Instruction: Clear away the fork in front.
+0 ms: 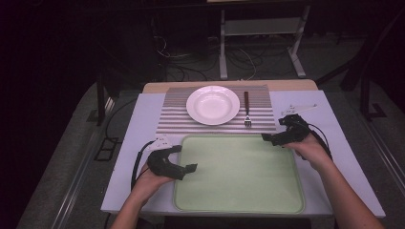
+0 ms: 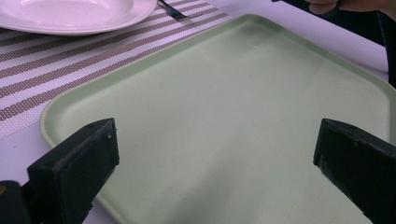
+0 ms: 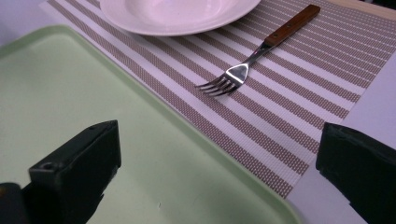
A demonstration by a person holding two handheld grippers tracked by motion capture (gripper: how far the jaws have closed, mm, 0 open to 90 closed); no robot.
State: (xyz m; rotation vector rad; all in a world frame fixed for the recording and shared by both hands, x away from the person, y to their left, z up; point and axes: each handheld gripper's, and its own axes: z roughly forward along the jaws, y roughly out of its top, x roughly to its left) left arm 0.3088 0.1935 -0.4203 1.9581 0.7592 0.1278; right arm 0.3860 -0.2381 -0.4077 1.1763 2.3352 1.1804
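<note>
**A:** Starting with the grippers, high view. The left gripper is sitting over the near-left edge of the green tray, jaws spread, nothing between them. The right gripper is at the tray's far-right corner, held in the person's right hand. Can't really judge its jaws from up here.

**B:** And the other stuff relative to the tray?

**A:** Just beyond the tray's far edge there's a striped placemat. A white plate sits on it, and a fork with a wooden handle lies beside the plate on its right, tines pointing toward the tray. All of it is on a white table.

**B:** Left gripper view?

**A:** Both black jaws stand wide apart over the tray, empty between them. The plate and placemat are past the tray's far rim, and the fork's tines just peek in beside the plate.

**B:** Right gripper view?

**A:** That settles it: jaws spread wide here too, holding nothing. They straddle the tray's rim, one jaw over the tray, the other out over the table. The fork lies on the placemat beyond the tray, apart from the rim, next to the plate.
</note>
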